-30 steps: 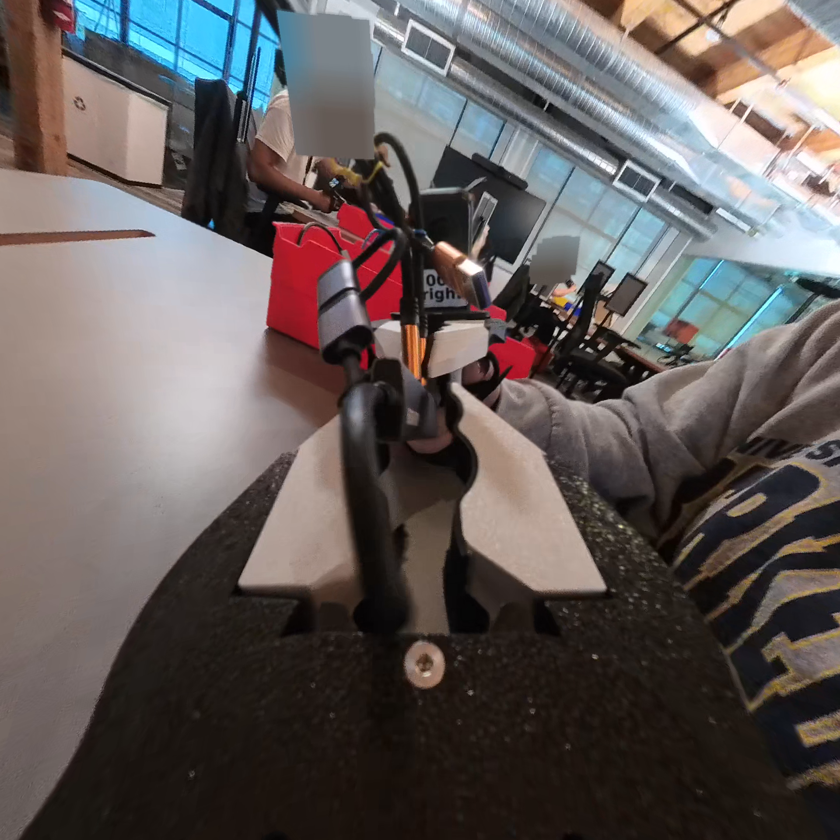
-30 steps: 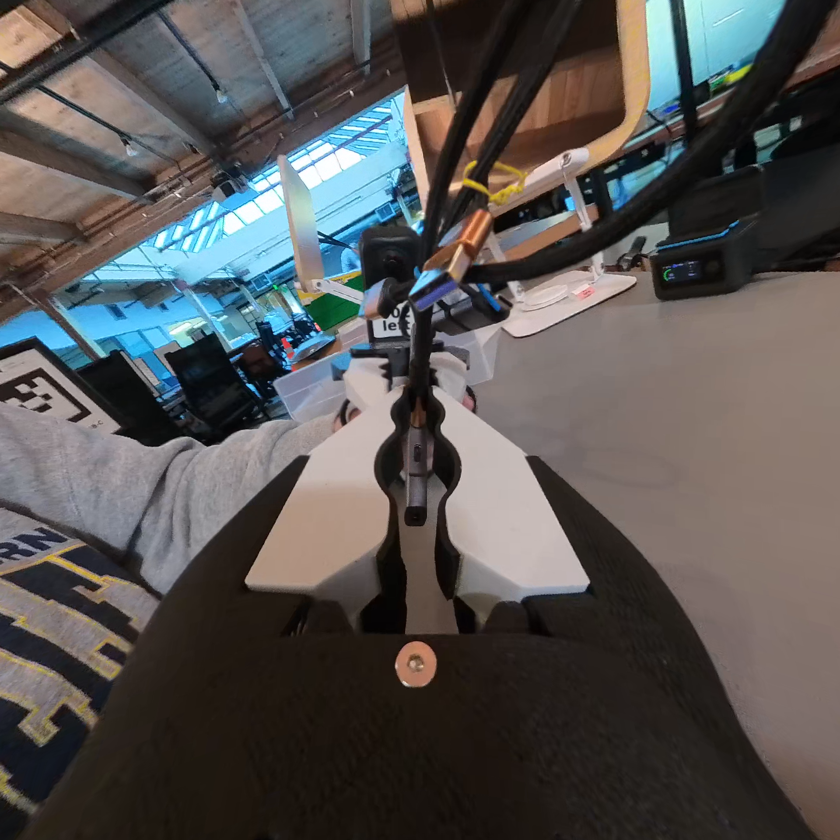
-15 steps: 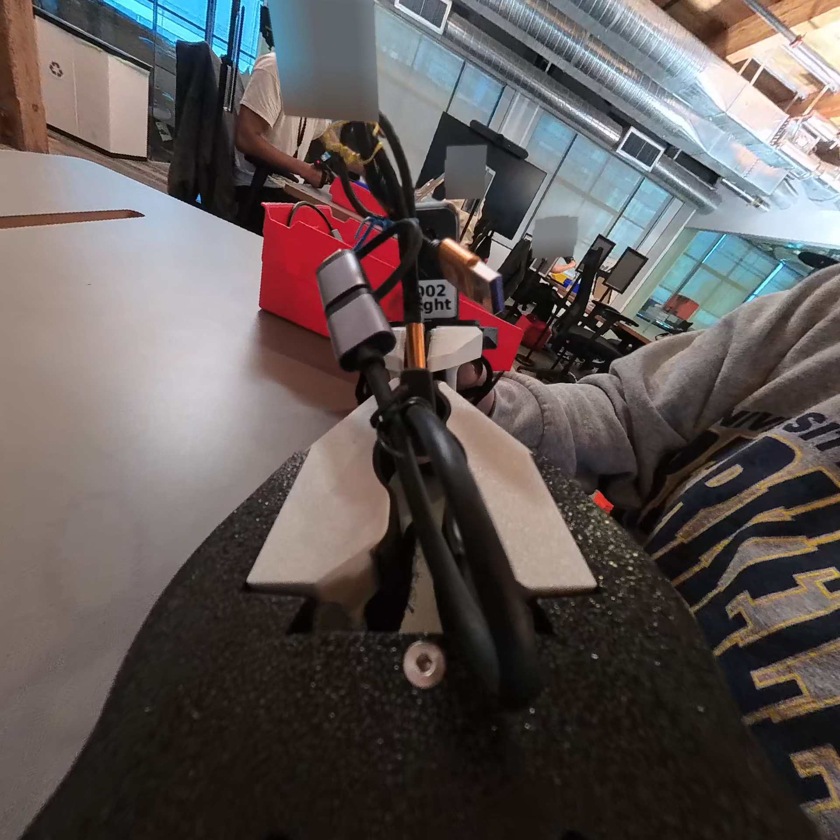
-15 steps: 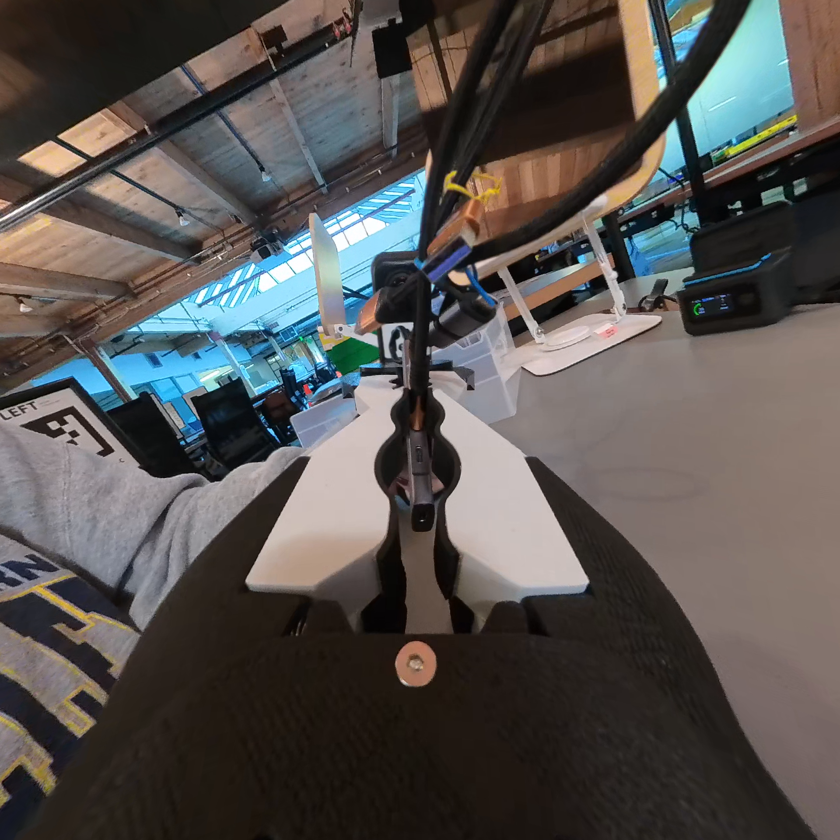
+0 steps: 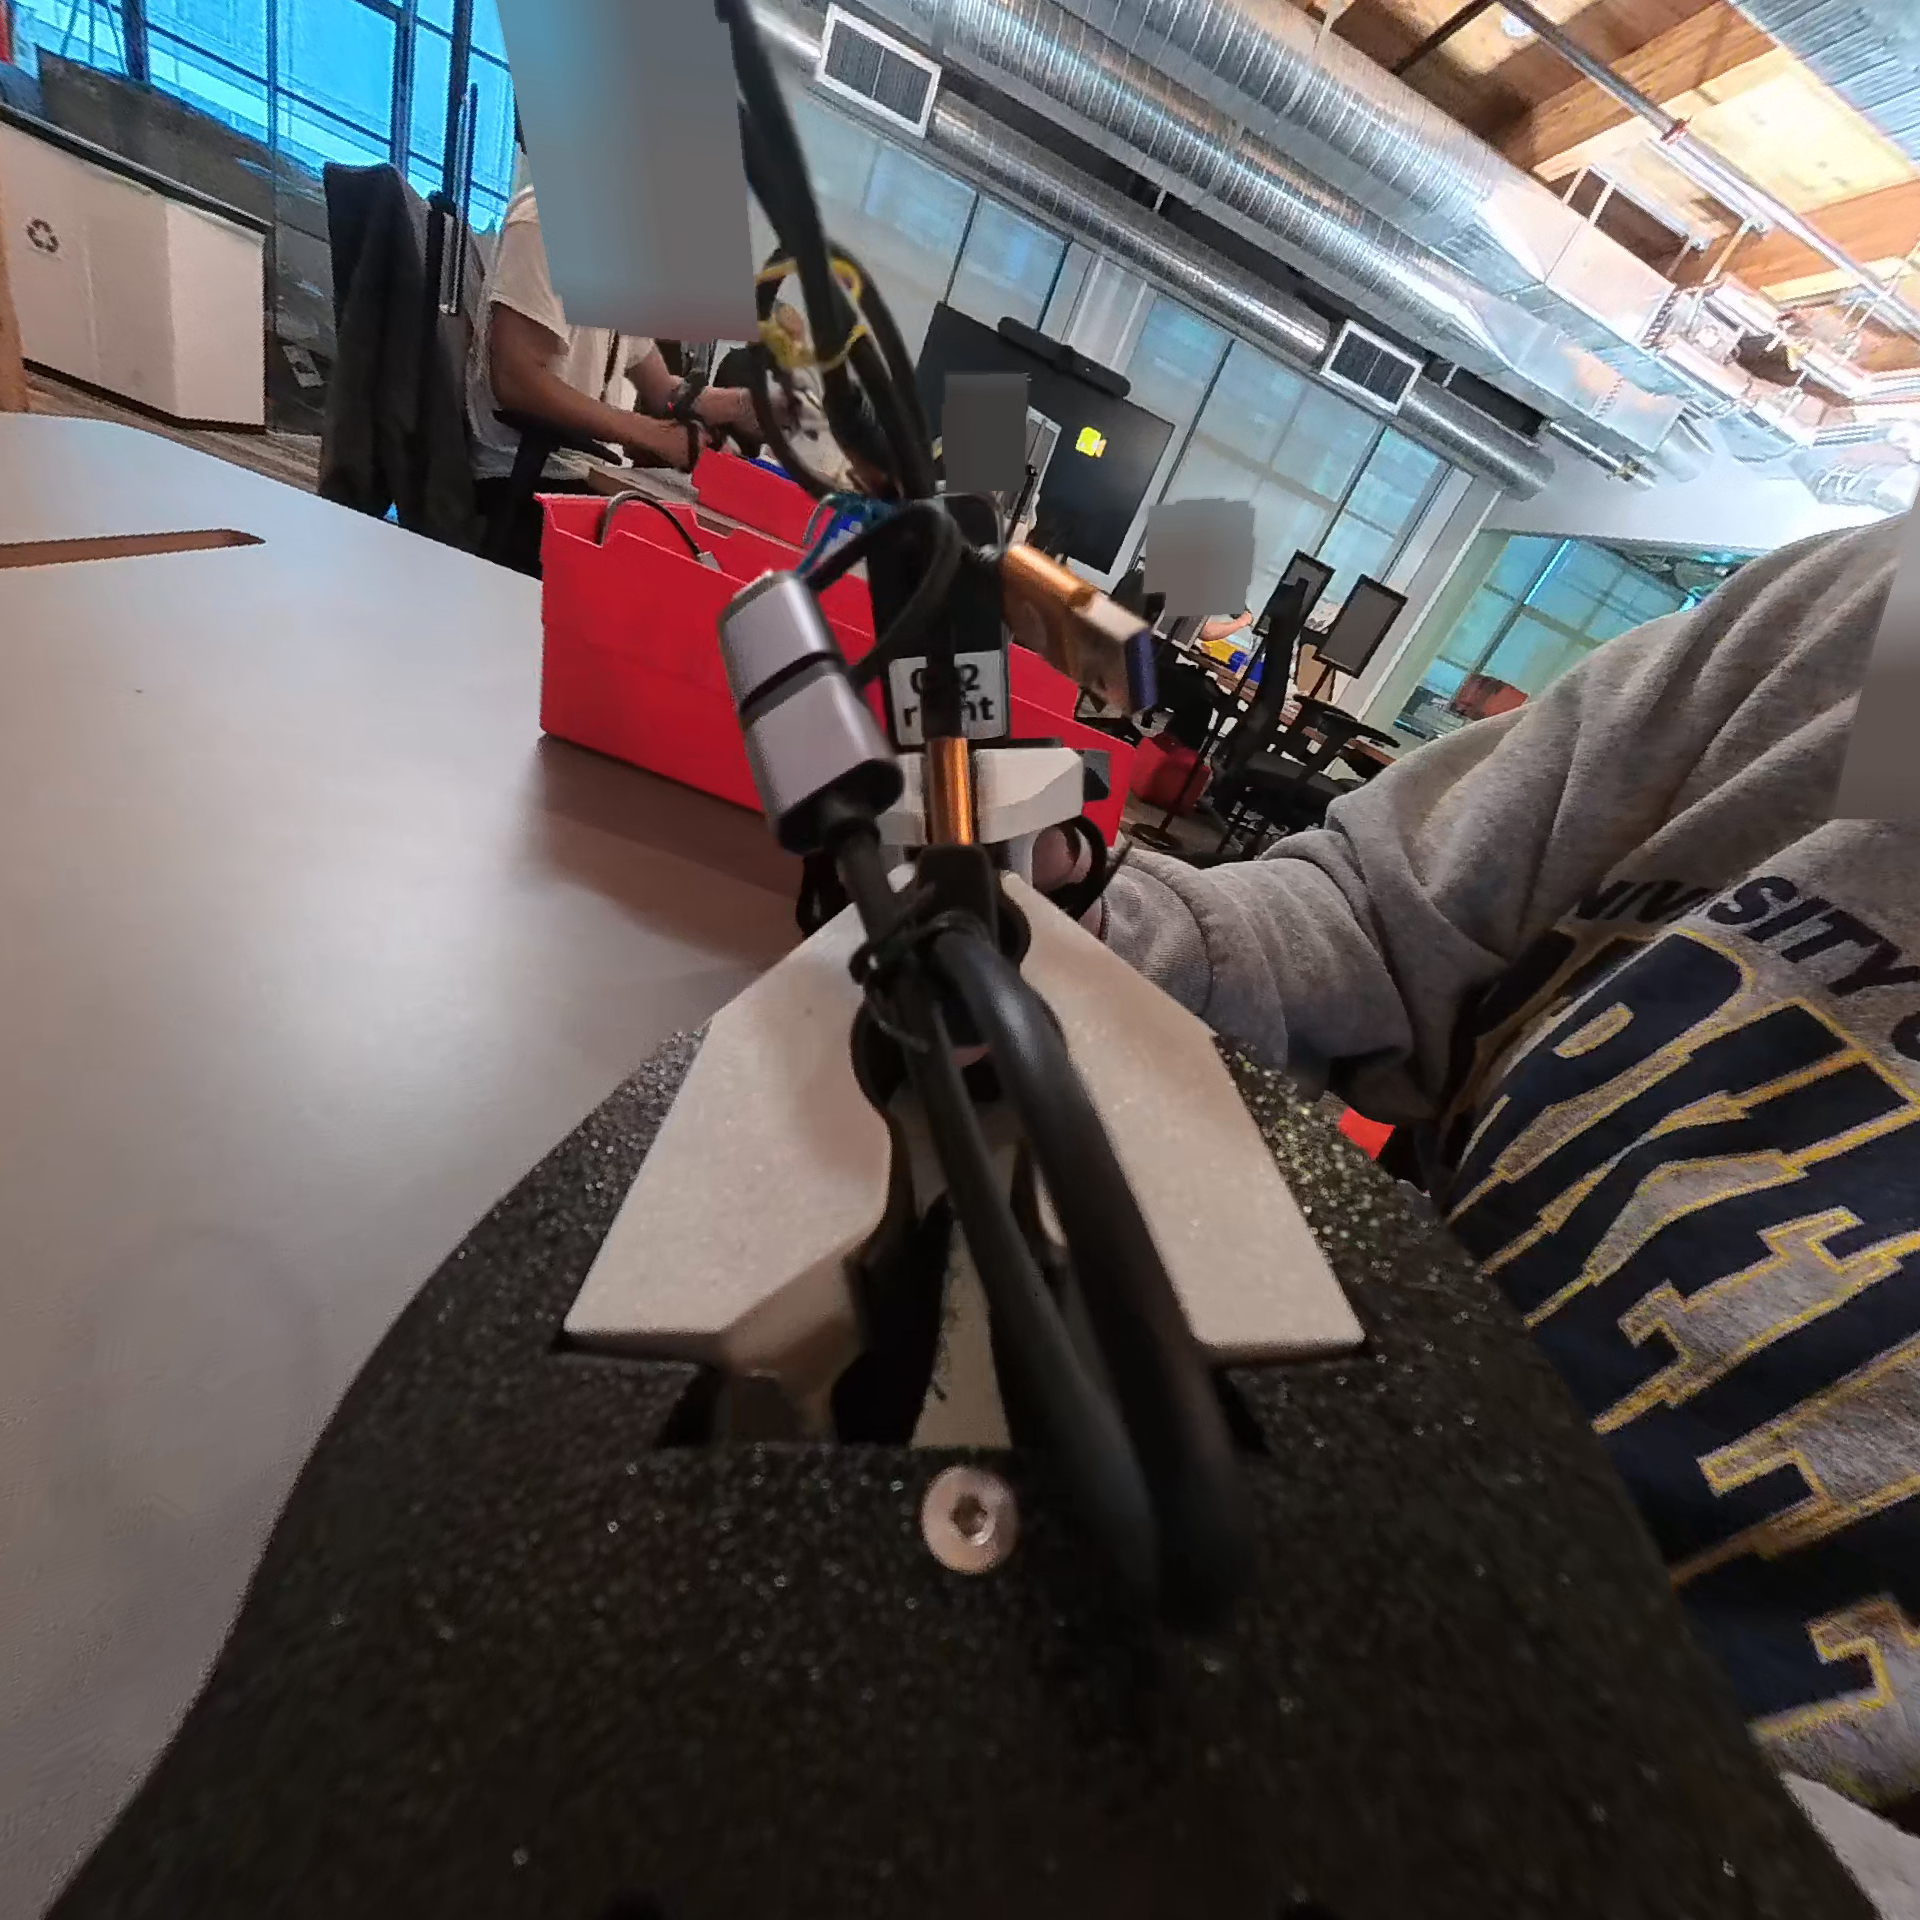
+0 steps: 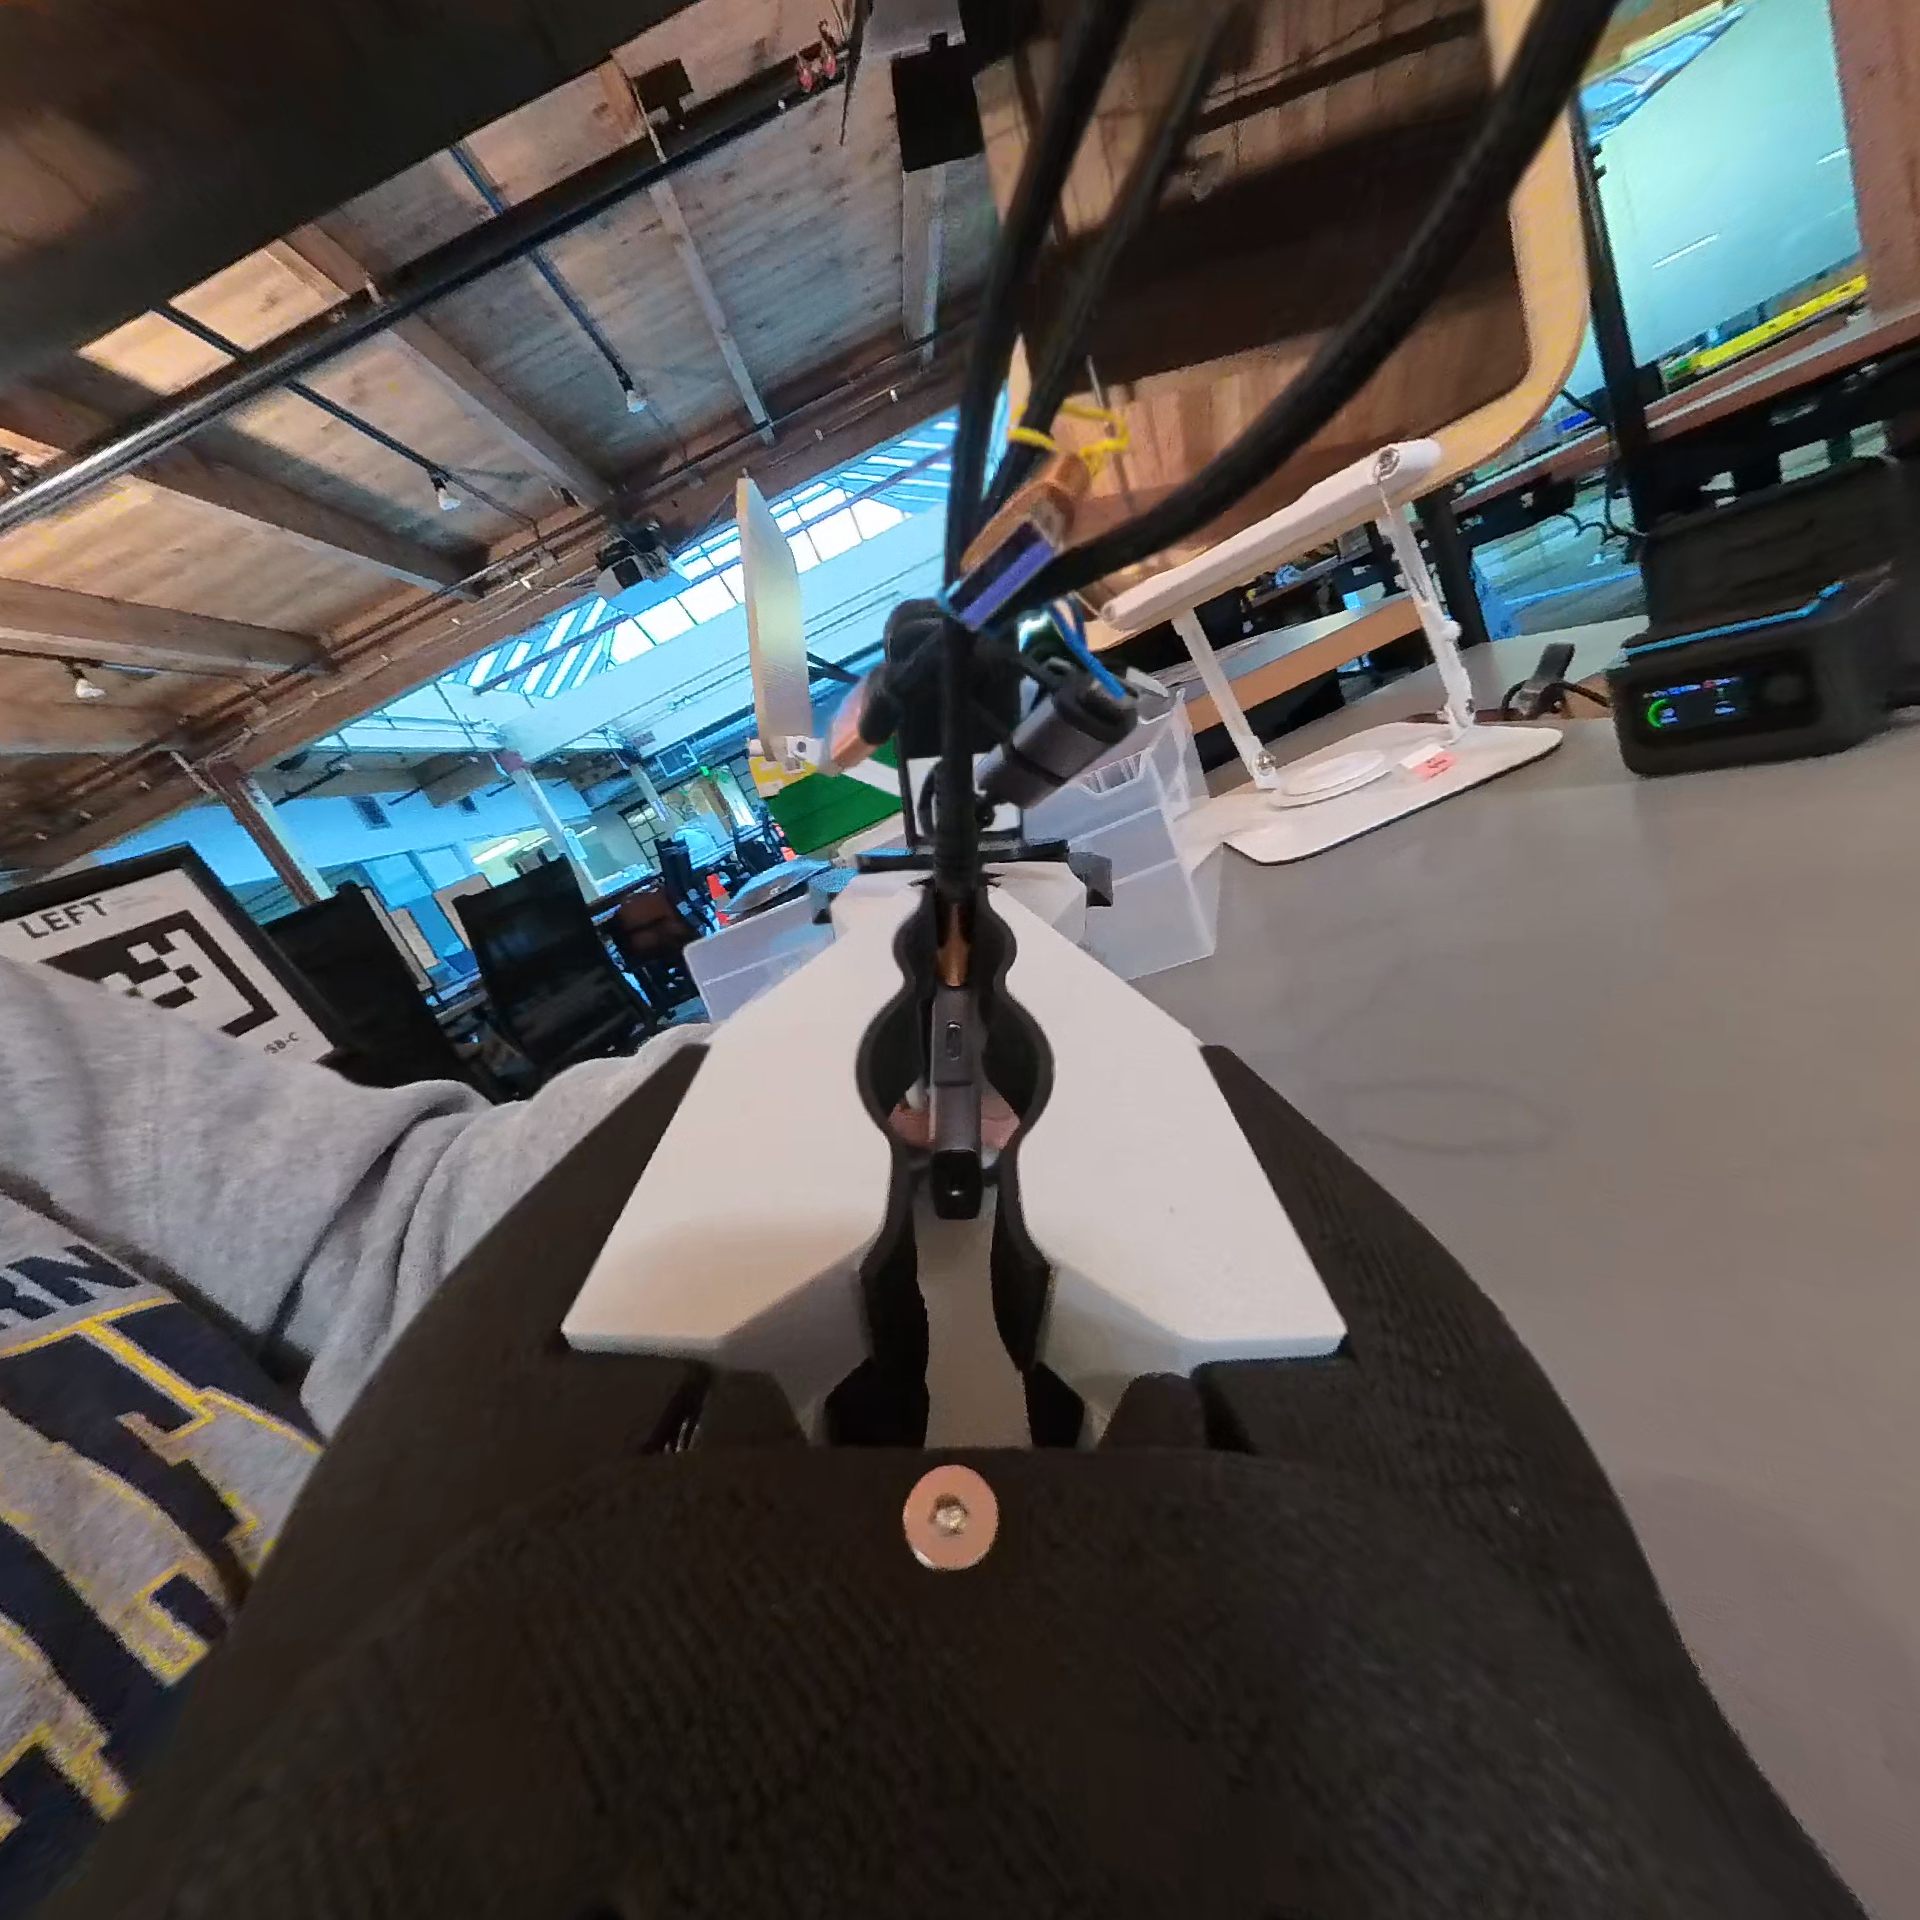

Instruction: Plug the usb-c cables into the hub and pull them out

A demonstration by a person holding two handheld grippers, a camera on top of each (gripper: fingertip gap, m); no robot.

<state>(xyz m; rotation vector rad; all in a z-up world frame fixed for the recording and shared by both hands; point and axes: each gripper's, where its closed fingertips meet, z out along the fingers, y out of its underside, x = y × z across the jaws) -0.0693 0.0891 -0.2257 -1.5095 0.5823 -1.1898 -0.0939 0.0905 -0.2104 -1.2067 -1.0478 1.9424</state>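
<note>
Above the desk (image 5: 260, 935), by the edge nearest the person, the hub (image 6: 954, 1101) is being pinched lengthwise in the right gripper (image 6: 951, 914). A copper plug (image 5: 951, 795) is being shown at the hub's far end. The left gripper (image 5: 951, 914) is being held nose to nose with the right one, and its fingers are being pressed on a black cable (image 5: 1039, 1143) just behind that plug. Whether the plug is fully seated cannot be told.

Several risks are being run, by this reading. The cable is being gripped rather than the plug's shell, so a pull or push is likely being taken by the cord, which could slide through the fingers or bend at the plug. The two tools are being lined up freehand, so a skewed stroke could jam the plug or lever the slim hub out of its hold. Other leads are being crowded around the fingertips, among them a grey connector (image 5: 800, 707) and a second copper one (image 5: 1070, 623). These could be snagged or dragged along.
</note>
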